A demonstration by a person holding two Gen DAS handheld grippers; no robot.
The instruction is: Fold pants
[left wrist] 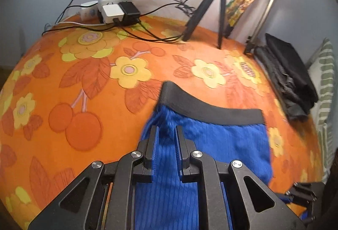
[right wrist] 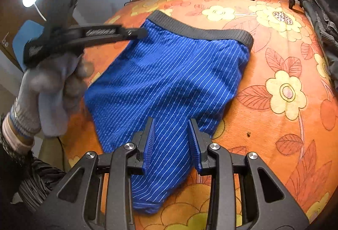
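L claw is pinched down narrow on a bunch of the blue pinstriped pants, just below the black waistband near its left corner, lifting that edge a bit. In the right wrist view the L claw comes in from the left, held by a gloved hand; its tip meets the fabric at the waistband's left end. R claw is spread wide w/ a pant leg lying between its fingers, gripping nothing. Pants lie mostly flat on the orange floral bedspread, waistband at the far side, legs toward the cam. Power strip w/ chargers and tripod stand at the far edge; black bag to the right.
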